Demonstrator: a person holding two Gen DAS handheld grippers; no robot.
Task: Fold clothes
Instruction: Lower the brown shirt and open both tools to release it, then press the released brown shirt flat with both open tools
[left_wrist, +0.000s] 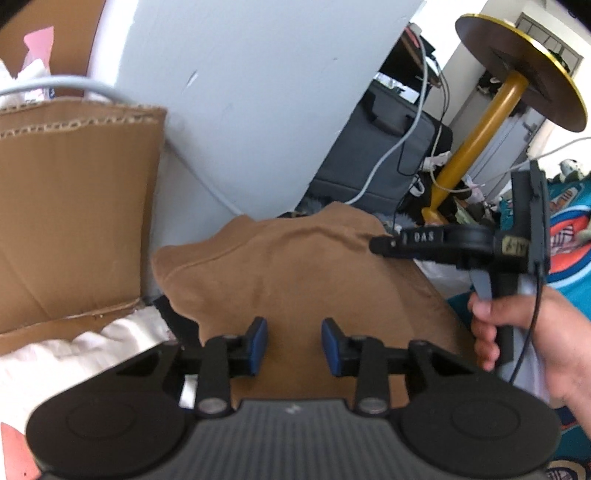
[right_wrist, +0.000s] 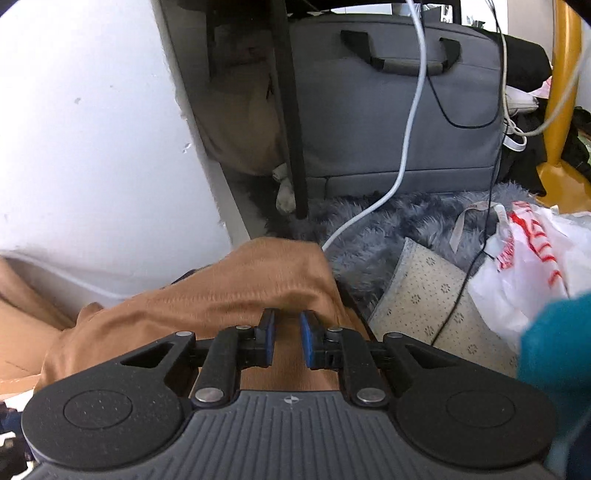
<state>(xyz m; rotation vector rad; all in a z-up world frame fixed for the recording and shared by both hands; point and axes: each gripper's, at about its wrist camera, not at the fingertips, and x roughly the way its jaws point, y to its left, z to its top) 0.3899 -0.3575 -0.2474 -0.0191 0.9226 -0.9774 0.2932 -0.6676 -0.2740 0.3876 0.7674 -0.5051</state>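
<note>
Two grippers over one tan garment (left_wrist: 295, 266), which lies bunched in the lower middle of both wrist views, its far edge humped toward 12 o'clock.

Left gripper (left_wrist: 294, 343): jaws parted, blue pads clear of each other, tan cloth visible in the gap beneath; nothing pinched. Released.

Right gripper (right_wrist: 287, 338): jaws narrow, a slim gap between the pads, cloth behind and under them. Whether fabric is nipped between the pads — cannot tell (motion blur on the cloth there). In the left wrist view this gripper comes in from 3 o'clock, held by a hand (left_wrist: 517, 332), its tip at the garment's right edge.

Surroundings: cardboard box (left_wrist: 74, 206) at 9 o'clock of the garment; white fabric (left_wrist: 85, 354) at 8 o'clock. Grey bag (right_wrist: 388, 110) at 12 o'clock in the right wrist view, white cable (right_wrist: 410, 129) draped across it down to the garment's far corner. Grey shaggy rug (right_wrist: 388, 229) and white plastic bag (right_wrist: 535, 258) at 2 to 3 o'clock. Yellow stand (left_wrist: 476, 144) at 1 o'clock.
</note>
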